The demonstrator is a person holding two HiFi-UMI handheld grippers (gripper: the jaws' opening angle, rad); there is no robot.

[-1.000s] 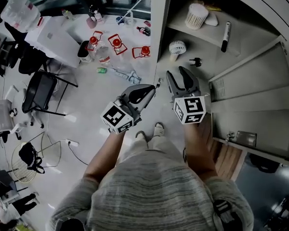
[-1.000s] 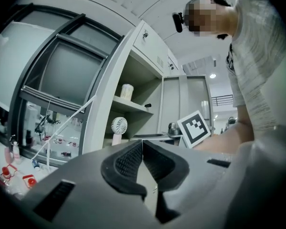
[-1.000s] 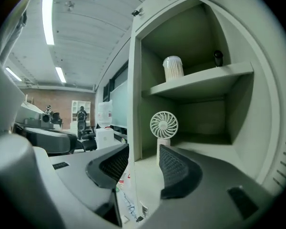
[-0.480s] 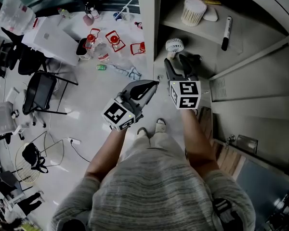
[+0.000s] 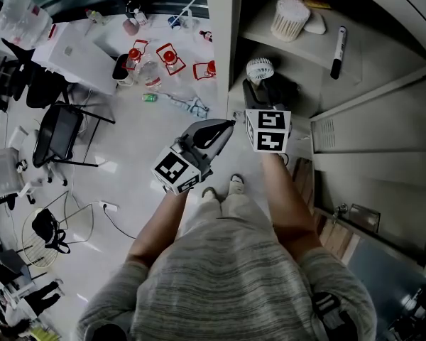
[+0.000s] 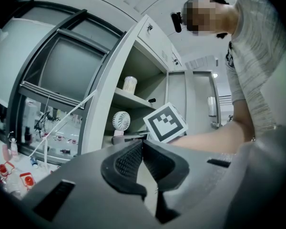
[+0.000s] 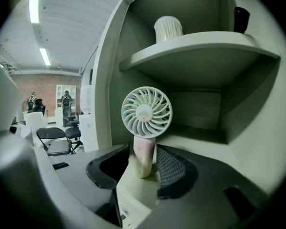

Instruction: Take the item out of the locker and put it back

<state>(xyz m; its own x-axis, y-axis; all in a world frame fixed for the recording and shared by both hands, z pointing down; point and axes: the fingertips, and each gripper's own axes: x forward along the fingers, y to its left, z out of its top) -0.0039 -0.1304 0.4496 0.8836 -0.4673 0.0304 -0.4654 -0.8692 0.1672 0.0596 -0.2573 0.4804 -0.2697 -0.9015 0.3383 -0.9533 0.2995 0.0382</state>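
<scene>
A small white handheld fan [image 5: 259, 69] stands upright on its pale handle in the open locker's lower compartment [image 5: 298, 94]. My right gripper [image 5: 260, 91] reaches into that compartment. In the right gripper view the fan's handle [image 7: 143, 156] stands between its two jaws; the jaws are closing, and a gap still shows on the left side. My left gripper [image 5: 227, 124] hangs outside the locker, left of the right one, shut and holding nothing; its jaw tips meet in the left gripper view [image 6: 142, 144], where the fan [image 6: 120, 120] also shows.
The upper shelf [image 5: 291, 45] carries a ribbed white cup [image 5: 289, 18] and a black marker [image 5: 338, 52]. The locker door [image 5: 373, 130] hangs open to the right. A table with bottles and red objects [image 5: 163, 59] and a black chair [image 5: 57, 133] stand at the left.
My right gripper has moved forward into the lower compartment until its jaws straddle the fan's handle. The left gripper has hardly moved.
</scene>
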